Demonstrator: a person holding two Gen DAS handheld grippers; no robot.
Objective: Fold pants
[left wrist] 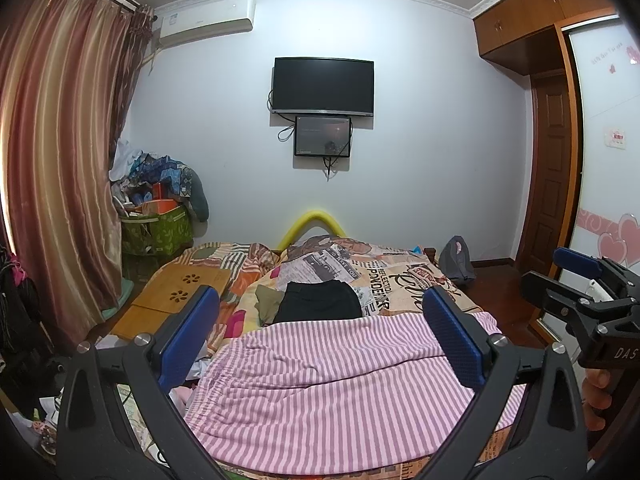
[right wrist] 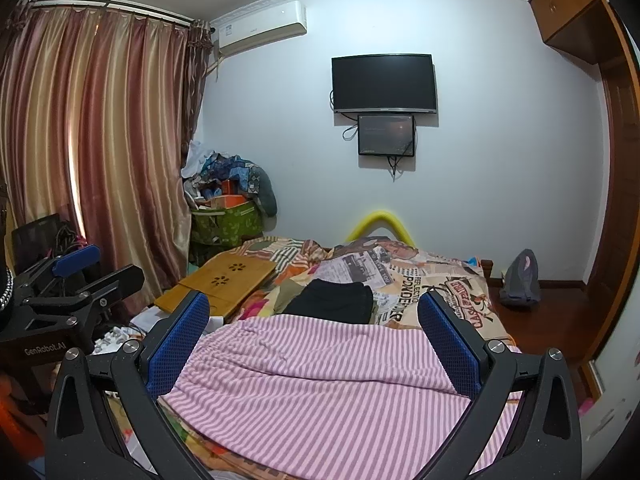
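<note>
Pink and white striped pants [left wrist: 332,384] lie spread flat on the bed, filling the lower middle of both views [right wrist: 320,384]. My left gripper [left wrist: 320,320] is open and empty, held above the pants with a blue-padded finger on each side. My right gripper [right wrist: 314,320] is also open and empty above the pants. The right gripper also shows at the right edge of the left wrist view [left wrist: 580,284]. The left gripper shows at the left edge of the right wrist view [right wrist: 80,276].
Folded black [left wrist: 320,300] and olive [left wrist: 268,300] garments lie beyond the pants on the patterned bedspread [left wrist: 400,276]. A wooden lap tray [left wrist: 180,292] sits on the bed's left. A green storage bag [left wrist: 160,232] stands by the curtains; a grey backpack [left wrist: 458,258] lies on the floor at right.
</note>
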